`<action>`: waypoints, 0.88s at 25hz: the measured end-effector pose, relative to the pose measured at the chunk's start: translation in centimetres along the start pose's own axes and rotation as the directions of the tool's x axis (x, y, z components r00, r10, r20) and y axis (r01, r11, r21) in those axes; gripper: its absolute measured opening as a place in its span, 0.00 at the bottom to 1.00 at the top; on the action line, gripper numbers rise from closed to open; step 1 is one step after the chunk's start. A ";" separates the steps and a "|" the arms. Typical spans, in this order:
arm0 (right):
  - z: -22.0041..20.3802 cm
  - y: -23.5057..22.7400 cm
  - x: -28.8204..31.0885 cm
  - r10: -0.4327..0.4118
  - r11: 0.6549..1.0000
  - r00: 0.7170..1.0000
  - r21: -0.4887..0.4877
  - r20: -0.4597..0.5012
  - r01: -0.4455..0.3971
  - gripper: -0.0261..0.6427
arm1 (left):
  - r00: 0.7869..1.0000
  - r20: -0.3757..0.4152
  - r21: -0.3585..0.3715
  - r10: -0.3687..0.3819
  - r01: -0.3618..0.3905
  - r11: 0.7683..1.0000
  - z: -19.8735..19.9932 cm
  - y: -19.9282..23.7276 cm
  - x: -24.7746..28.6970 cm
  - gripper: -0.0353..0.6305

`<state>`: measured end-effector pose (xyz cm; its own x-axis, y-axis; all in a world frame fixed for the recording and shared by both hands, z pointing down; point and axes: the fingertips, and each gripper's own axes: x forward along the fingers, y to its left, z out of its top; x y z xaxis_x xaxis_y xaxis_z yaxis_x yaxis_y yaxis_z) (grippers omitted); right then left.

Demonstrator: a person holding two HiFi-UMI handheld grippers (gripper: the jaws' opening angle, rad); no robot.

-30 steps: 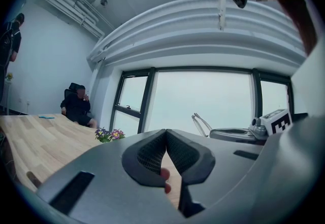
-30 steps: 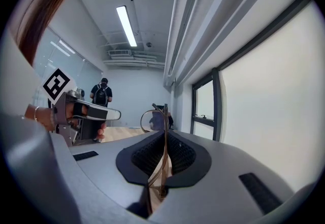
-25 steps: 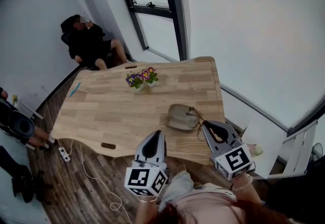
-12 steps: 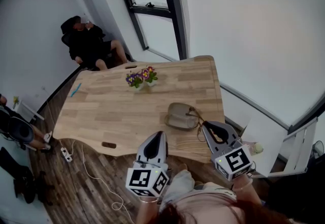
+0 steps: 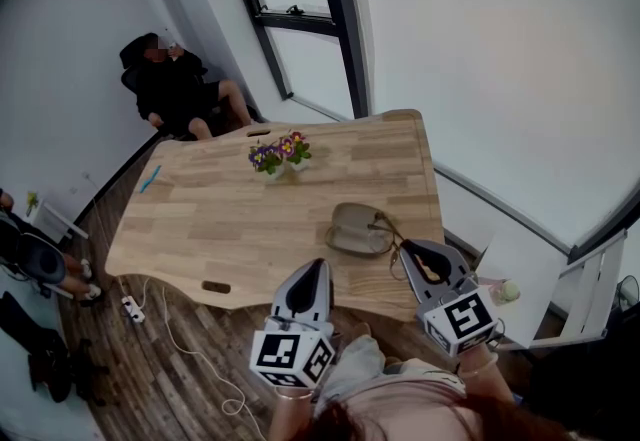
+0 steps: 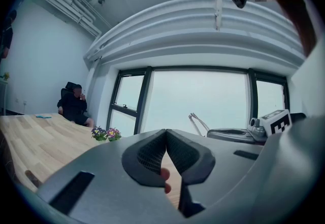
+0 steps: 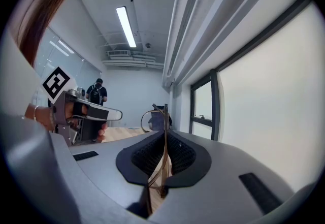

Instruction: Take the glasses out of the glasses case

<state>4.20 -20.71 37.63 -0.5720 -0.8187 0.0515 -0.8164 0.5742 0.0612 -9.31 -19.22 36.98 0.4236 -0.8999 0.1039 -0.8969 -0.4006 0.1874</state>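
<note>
A beige glasses case (image 5: 350, 227) lies on the wooden table (image 5: 230, 209) near its front right corner. Thin gold-framed glasses (image 5: 384, 226) stick out beside the case's right end, and my right gripper (image 5: 406, 248) is shut on one of their arms. In the right gripper view the glasses (image 7: 161, 116) stand upright between the shut jaws of the right gripper (image 7: 164, 135). My left gripper (image 5: 311, 266) hovers at the table's front edge, left of the case, shut with nothing in it. Seen in its own view, the left gripper (image 6: 166, 132) has its pads together.
A small pot of purple and yellow flowers (image 5: 280, 152) stands mid-table toward the back. A blue pen (image 5: 148, 176) lies at the table's left edge. A person in black (image 5: 172, 84) sits by the window. A white cable and power strip (image 5: 127, 305) lie on the floor.
Both grippers have drifted very slightly to the right. The glasses stay in the right gripper. A person at the picture's left edge has shifted.
</note>
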 end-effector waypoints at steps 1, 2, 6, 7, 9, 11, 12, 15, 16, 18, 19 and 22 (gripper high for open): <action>0.0 0.0 0.0 -0.002 1.000 1.000 0.000 0.000 0.002 0.06 | 1.000 0.000 -0.001 -0.002 0.002 1.000 0.0 0.0 0.0 0.06; 0.1 0.0 0.1 -0.004 1.000 1.000 0.001 0.000 0.004 0.06 | 1.000 0.000 -0.002 -0.003 0.003 1.000 0.0 0.0 0.0 0.06; 0.1 0.1 0.3 -0.009 1.000 1.000 0.005 -0.006 0.010 0.06 | 1.000 -0.005 -0.003 -0.012 0.012 1.000 -0.1 0.1 0.0 0.06; 0.1 0.1 0.3 -0.009 1.000 1.000 0.003 -0.004 0.009 0.06 | 1.000 -0.006 -0.004 -0.014 0.014 1.000 0.0 0.2 0.1 0.06; 0.0 0.2 0.5 -0.008 1.000 1.000 0.002 -0.003 0.008 0.06 | 1.000 -0.005 -0.006 -0.017 0.016 1.000 0.0 0.4 0.2 0.06; 0.1 0.2 0.5 -0.010 1.000 1.000 0.002 -0.004 0.010 0.06 | 1.000 -0.004 -0.008 -0.018 0.018 1.000 0.1 0.5 0.3 0.06; 0.0 0.2 0.5 -0.010 1.000 1.000 0.001 -0.002 0.010 0.06 | 1.000 -0.005 -0.010 -0.019 0.019 1.000 0.1 0.5 0.3 0.06; -0.1 0.2 0.6 -0.015 1.000 1.000 0.003 -0.007 0.015 0.06 | 1.000 -0.008 -0.013 -0.024 0.024 1.000 0.0 0.5 0.4 0.06; -0.1 0.1 0.6 -0.016 1.000 1.000 0.003 -0.009 0.016 0.06 | 1.000 -0.009 -0.014 -0.026 0.025 1.000 -0.1 0.6 0.5 0.06; -0.2 0.1 0.8 -0.014 1.000 1.000 0.001 -0.008 0.014 0.06 | 1.000 -0.012 -0.014 -0.028 0.027 1.000 -0.1 0.7 0.7 0.06; -0.3 0.1 0.9 -0.013 1.000 1.000 0.001 -0.008 0.013 0.06 | 1.000 -0.012 -0.014 -0.028 0.028 0.999 -0.1 0.8 0.8 0.06; -0.4 0.1 1.3 -0.012 1.000 1.000 0.003 -0.016 0.012 0.06 | 0.999 -0.014 -0.016 -0.031 0.031 0.999 -0.2 1.0 1.1 0.06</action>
<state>3.42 -21.71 38.09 -0.5605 -0.8255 0.0664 -0.8237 0.5640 0.0589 -9.74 -20.61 37.49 0.4527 -0.8846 0.1116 -0.8813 -0.4250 0.2065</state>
